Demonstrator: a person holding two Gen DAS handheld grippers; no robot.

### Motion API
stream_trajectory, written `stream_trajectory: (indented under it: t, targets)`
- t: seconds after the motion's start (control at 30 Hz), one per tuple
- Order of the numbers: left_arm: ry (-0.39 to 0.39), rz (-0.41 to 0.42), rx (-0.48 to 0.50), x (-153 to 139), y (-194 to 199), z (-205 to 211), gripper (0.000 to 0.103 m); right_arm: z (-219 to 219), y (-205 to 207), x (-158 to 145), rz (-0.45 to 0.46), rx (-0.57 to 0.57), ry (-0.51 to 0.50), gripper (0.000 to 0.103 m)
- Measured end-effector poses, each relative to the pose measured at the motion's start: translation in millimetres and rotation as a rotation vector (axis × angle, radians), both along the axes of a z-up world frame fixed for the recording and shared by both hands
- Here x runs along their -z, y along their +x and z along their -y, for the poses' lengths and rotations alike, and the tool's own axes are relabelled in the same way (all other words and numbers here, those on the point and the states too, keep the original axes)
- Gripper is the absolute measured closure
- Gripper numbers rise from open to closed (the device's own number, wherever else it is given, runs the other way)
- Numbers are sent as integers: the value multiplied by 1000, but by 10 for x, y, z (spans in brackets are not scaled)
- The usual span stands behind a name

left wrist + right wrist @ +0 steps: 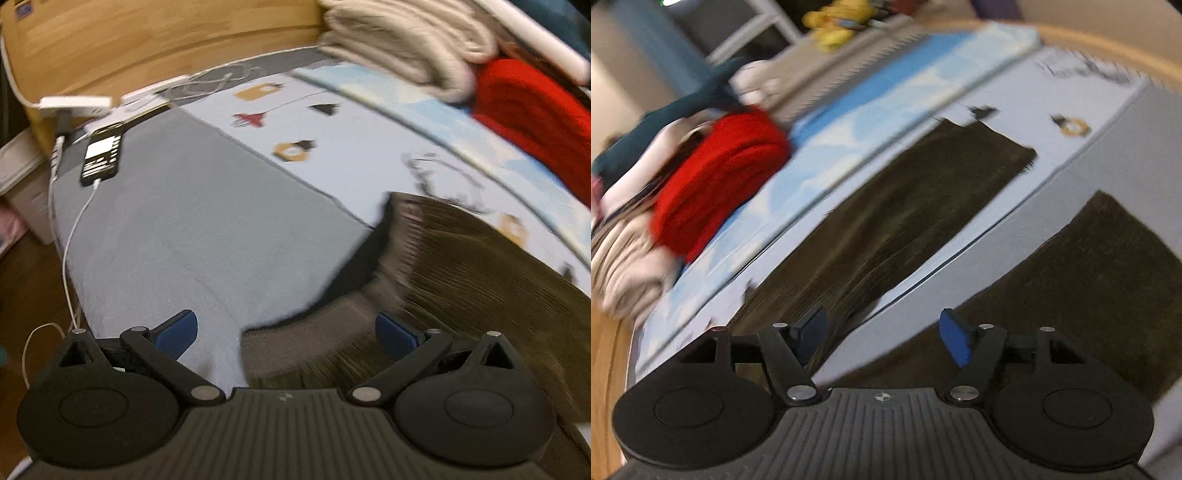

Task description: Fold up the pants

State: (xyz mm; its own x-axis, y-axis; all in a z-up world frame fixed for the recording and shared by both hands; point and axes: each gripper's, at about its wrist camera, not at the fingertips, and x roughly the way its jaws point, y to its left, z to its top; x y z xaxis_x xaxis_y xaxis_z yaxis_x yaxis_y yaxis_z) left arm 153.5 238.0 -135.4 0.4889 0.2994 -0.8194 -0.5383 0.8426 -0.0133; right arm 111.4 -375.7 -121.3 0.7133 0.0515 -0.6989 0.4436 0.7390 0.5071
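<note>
The pants [905, 206] are lying flat on the bed [192, 221], dark brown and ribbed. In my right wrist view the two legs are stretching away from me side by side, with a strip of pale bedsheet [1052, 192] showing between them. In my left wrist view the waistband end [369, 295] is curving across the lower middle, with the cloth spreading off to the right.

My left hand-held gripper [286, 332] is hanging released, its blue pads [177, 332] spread wide; the edge of the pants is lying between and below them, and nothing is being pinched. My right hand-held gripper [882, 336] is also standing released, its blue pads [955, 341] apart above the gap between the legs, gripping nothing.

Farther out, the bedsheet is showing small printed pictures [293, 151]. A phone [101, 153] with a lit screen is lying near the bed's far left corner, a white cable [70, 251] running from it over the edge. A red folded cloth [532, 118] and a stack of beige cloth [406, 40] are sitting at the far side, next to a wooden board [147, 40]. Both views are blurred.
</note>
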Motion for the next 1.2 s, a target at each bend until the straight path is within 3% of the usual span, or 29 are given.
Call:
stream_trajectory:
  t: [0.13, 0.33, 0.43, 0.57, 0.77, 0.87, 1.1, 1.2]
  targets:
    - [-52, 2, 103, -218, -342, 265, 0, -315, -448, -184, 63, -71, -78, 24]
    - [-48, 7, 220, -384, -950, 683, 0, -677, -1029, -322, 83, -182, -183, 22]
    - [-41, -23, 282, -324, -1218, 862, 0, -723, -1251, -269, 50, -208, -152, 22]
    - [-8, -71, 292, -157, -1369, 934, 0, -647, -1508, -88, -23, -158, -114, 22]
    - [62, -61, 327, 0, -1345, 963, 0, -600, -1746, 177, 23, -172, -138, 22]
    - [102, -69, 353, 111, -1326, 1042, 0, -650, -1748, 296, 2, -207, -150, 22]
    - [63, -64, 405, 325, -1400, 1152, 0, -712, -1631, 537, -52, -269, -13, 22]
    - [-5, -38, 401, 370, -1382, 1170, 0, -762, -1563, 628, -63, -307, 87, 23]
